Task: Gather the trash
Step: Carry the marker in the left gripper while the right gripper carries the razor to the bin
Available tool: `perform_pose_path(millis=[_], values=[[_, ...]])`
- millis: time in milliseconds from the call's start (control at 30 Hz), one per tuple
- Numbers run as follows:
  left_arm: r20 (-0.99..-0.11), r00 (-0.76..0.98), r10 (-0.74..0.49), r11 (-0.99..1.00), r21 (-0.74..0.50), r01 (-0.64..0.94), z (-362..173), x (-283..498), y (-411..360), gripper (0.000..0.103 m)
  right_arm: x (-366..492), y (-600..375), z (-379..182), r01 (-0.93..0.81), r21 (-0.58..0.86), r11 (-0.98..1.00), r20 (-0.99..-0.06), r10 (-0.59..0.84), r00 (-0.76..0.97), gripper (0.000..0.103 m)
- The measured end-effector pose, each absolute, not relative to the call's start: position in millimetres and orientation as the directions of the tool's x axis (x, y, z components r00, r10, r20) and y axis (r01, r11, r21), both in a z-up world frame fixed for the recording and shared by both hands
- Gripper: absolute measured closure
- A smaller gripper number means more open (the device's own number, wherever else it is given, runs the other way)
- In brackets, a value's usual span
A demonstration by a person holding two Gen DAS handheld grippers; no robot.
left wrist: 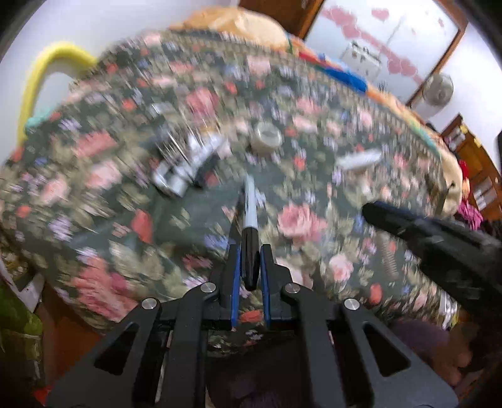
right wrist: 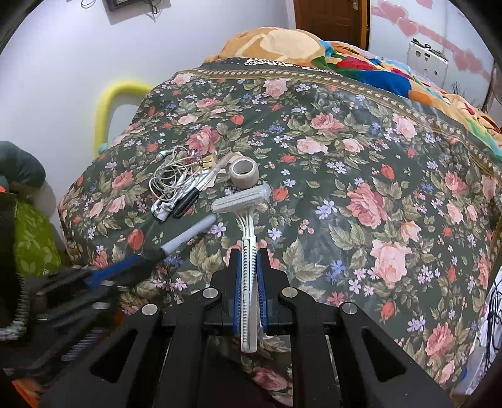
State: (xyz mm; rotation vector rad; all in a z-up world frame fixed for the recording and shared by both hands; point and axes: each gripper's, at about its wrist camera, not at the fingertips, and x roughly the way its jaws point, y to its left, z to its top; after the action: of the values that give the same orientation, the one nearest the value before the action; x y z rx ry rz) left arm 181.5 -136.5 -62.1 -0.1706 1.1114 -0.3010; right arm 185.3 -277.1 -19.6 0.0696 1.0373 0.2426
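In the left wrist view, which is blurred, my left gripper (left wrist: 250, 249) is shut on a grey marker with a black cap (left wrist: 249, 216) that points forward over the floral bedspread (left wrist: 94, 175). My right gripper (right wrist: 250, 252) is shut on the handle of a white disposable razor (right wrist: 241, 199), whose head sticks out ahead. The right wrist view shows the left gripper (right wrist: 138, 262) at lower left with the marker (right wrist: 188, 237) in it. On the bedspread (right wrist: 360, 157) lie a tape roll (right wrist: 244, 171), tangled earphones (right wrist: 171, 175) and some pens (right wrist: 191, 196).
A crumpled colourful blanket (right wrist: 360, 69) lies at the back of the bed. A yellow foam loop (right wrist: 106, 106) stands against the wall at the left, with a green patterned bag (right wrist: 31, 238) below it. A wooden door (right wrist: 329, 15) is behind.
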Motion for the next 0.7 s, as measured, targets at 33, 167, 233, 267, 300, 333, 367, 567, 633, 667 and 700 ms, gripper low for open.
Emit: perform_pose_path(millis=[33,167,233,267,300,333,367,567,633,667,700], values=[[-0.863,0.392,-0.32,0.947,-0.283,0.15,-66.9,183.1,-138.8,0.093,184.6,-279.0,-20.4,-0.163,0.176,0.971,-0.844,0.234,0.482,0.094],[-0.886,0.336,-0.319,0.947,-0.285,0.147,-84.1,194.5,-149.6,0.083,184.6,-285.9,-24.0,-0.151,0.164,0.975,-0.848,0.217,0.483,0.094],[-0.88,0.351,-0.321,0.946,-0.283,0.157,-83.0,199.7,-153.2,0.074,188.0,-291.0,-27.0,-0.14,0.167,0.976,-0.849,0.215,0.483,0.094],[-0.877,0.366,-0.311,0.949,-0.269,0.163,-81.9,201.8,-155.5,0.074,190.4,-294.1,-29.5,-0.128,0.171,0.977,-0.849,0.212,0.484,0.094],[-0.88,0.373,-0.294,0.954,-0.246,0.173,-82.1,205.9,-160.0,0.074,192.1,-296.2,-31.7,-0.122,0.174,0.977,-0.85,0.212,0.483,0.094],[-0.883,0.374,-0.285,0.956,-0.234,0.177,-82.9,209.2,-161.7,0.074,193.6,-297.5,-33.6,-0.116,0.18,0.977,-0.851,0.214,0.48,0.094],[-0.89,0.374,-0.26,0.962,-0.205,0.181,-86.4,213.4,-165.6,0.075,195.6,-299.4,-36.3,-0.111,0.19,0.976,-0.853,0.22,0.474,0.094],[-0.892,0.411,-0.19,0.971,-0.109,0.213,-86.1,217.4,-173.5,0.093,198.6,-301.2,-39.1,-0.109,0.224,0.968,-0.849,0.249,0.467,0.094],[-0.891,0.414,-0.188,0.972,-0.108,0.209,-83.3,214.9,-173.0,0.093,197.7,-300.5,-38.3,-0.112,0.226,0.968,-0.848,0.252,0.466,0.094],[-0.886,0.417,-0.202,0.971,-0.126,0.204,-79.3,210.8,-169.6,0.093,196.5,-300.1,-36.5,-0.115,0.23,0.966,-0.846,0.257,0.468,0.094],[-0.881,0.424,-0.21,0.97,-0.134,0.202,-74.6,206.1,-166.4,0.093,195.6,-299.7,-34.9,-0.118,0.234,0.965,-0.844,0.261,0.469,0.094]])
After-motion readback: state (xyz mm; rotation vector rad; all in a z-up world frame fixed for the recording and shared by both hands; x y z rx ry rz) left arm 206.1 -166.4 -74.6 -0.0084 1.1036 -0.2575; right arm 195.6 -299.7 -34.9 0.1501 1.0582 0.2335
